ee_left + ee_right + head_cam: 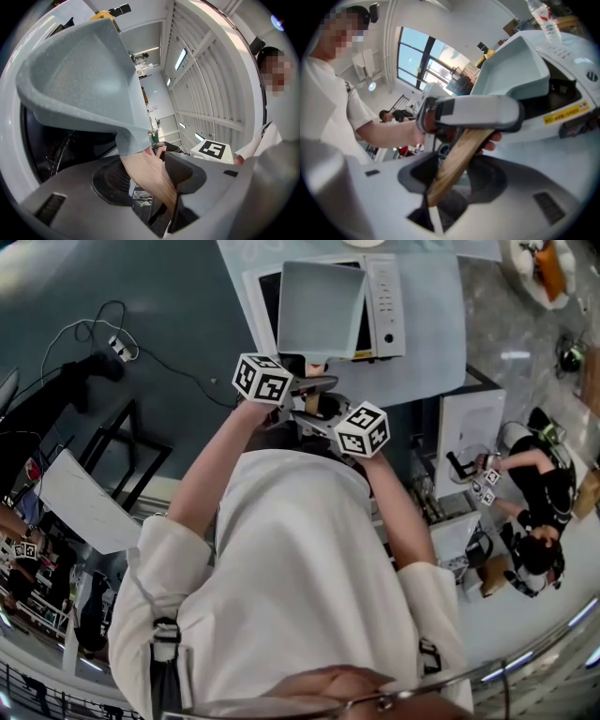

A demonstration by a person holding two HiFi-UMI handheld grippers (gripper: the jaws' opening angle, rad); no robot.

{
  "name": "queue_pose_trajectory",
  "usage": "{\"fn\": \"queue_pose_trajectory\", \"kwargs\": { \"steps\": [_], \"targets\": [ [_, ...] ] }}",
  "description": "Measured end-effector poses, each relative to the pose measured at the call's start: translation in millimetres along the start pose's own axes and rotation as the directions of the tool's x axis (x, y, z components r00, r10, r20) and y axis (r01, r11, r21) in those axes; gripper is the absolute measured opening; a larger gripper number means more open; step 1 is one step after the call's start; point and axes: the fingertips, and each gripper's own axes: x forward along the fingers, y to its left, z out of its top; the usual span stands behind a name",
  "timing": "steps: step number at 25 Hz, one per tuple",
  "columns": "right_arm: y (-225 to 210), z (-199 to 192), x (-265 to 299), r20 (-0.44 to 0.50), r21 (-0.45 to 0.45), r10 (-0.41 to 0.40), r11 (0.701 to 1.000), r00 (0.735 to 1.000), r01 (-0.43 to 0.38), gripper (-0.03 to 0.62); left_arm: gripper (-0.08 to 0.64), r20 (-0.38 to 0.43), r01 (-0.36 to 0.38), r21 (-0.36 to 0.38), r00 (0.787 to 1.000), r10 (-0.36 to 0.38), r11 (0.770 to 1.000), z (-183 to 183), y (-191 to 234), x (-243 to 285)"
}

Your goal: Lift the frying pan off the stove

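Frying pan (319,310), grey and square-sided, held in front of a white microwave oven (385,306) that stands on a pale blue counter (433,362); in the head view the pan body overlaps the oven door, and whether it touches the oven cannot be told. The pan's wooden handle (151,174) projects back toward the person, and both grippers meet on it. The left gripper (148,179) has the handle running slantwise between its two dark pads (111,180), which bear on it from either side at a moderate opening; the grey pan body rises above and to the left of the jaws, its underside turned to the camera. The right gripper (454,182) likewise takes the handle between its fingers (488,178), gripping nearer the free end of the wood, with the left gripper's body crossing the handle just beyond, closer to the pan. In the head view the two marker cubes lie near each other, the left one higher in the picture, the person's forearms converging on the handle. A second person (534,507) stands well apart at the right edge.
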Motion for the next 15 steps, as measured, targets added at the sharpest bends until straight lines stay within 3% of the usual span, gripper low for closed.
{"fn": "queue_pose_trajectory", "kwargs": {
  "steps": [15],
  "targets": [
    [33.1,24.5,4.0,0.068,-0.032,-0.048,0.998,0.997,0.05,0.206,0.23,-0.03,0.037,0.049,0.999,-0.035,0.998,13.2,-31.7,-26.8]
  ]
}}
